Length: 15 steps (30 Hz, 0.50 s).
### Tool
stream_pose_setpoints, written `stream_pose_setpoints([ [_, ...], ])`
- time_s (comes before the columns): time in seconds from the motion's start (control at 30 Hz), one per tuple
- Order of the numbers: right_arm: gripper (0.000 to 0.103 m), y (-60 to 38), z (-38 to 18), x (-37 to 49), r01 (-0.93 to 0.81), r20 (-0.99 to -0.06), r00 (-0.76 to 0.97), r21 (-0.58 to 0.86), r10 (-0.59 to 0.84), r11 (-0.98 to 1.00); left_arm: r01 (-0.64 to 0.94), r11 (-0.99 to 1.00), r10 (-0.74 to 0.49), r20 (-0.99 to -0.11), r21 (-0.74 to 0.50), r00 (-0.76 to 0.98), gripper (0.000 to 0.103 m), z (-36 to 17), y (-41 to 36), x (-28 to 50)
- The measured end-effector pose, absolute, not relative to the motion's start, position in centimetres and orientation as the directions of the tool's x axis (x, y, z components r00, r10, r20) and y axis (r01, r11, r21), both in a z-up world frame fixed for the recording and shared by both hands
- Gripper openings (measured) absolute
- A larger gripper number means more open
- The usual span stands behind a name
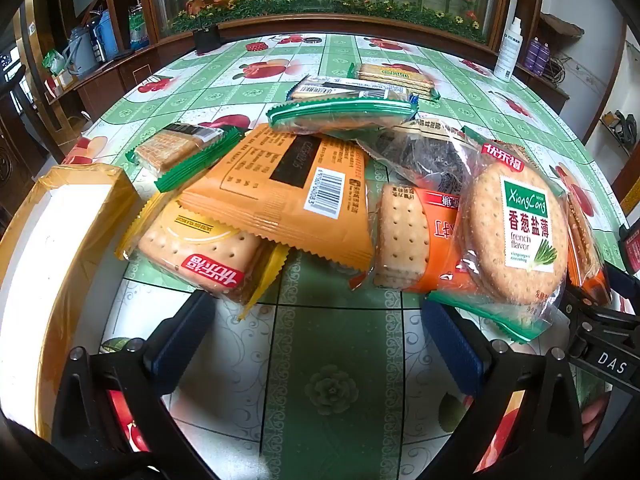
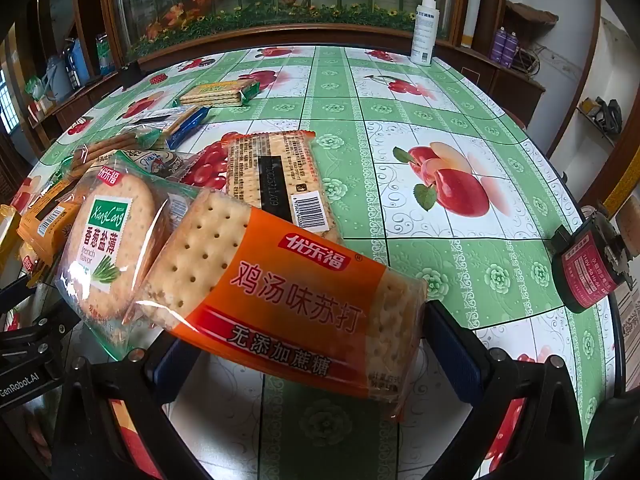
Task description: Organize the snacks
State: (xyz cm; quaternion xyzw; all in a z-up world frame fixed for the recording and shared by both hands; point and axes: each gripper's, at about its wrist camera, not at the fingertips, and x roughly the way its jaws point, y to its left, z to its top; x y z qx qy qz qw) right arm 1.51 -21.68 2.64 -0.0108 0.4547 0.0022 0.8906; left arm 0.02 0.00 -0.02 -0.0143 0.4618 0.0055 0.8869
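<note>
A pile of biscuit packs lies on the fruit-print table (image 1: 332, 360). It includes an orange foil pack (image 1: 288, 196) face down, a yellow cracker pack (image 1: 200, 248), a round French-flavour cracker pack (image 1: 516, 236) and green-edged packs (image 1: 340, 114). My left gripper (image 1: 316, 340) is open just short of the pile, with only tablecloth between its fingers. My right gripper (image 2: 306, 324) is open too. An orange soda cracker pack (image 2: 288, 292) lies across the gap at its fingertips, leaning on the round cracker pack (image 2: 108, 240). The pads do not visibly press it.
A yellow-rimmed box (image 1: 60, 248) stands at the left edge of the table. A clear pack with a barcode (image 2: 280, 176) lies behind the orange one. A white spray bottle (image 2: 424, 28) stands at the back, and a red-and-black device (image 2: 588, 264) sits at the right edge.
</note>
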Motion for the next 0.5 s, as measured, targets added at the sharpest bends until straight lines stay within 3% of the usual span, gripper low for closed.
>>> stream_pose_setpoints([
  [0.3,0.103,-21.6,2.7,1.3,-0.014,-0.812,0.583,-0.025,-0.012,1.000,0.013,1.000,-0.013,-0.816,-0.007,0.578,0.103,0.1,-0.4,0.1],
  [0.5,0.103,-21.0,4.6,-1.2,-0.015,-0.768,0.633,-0.144,-0.102,0.989,0.037,0.999,0.003,-0.758,0.036,0.652,0.103,2.9,-0.3,-2.5],
])
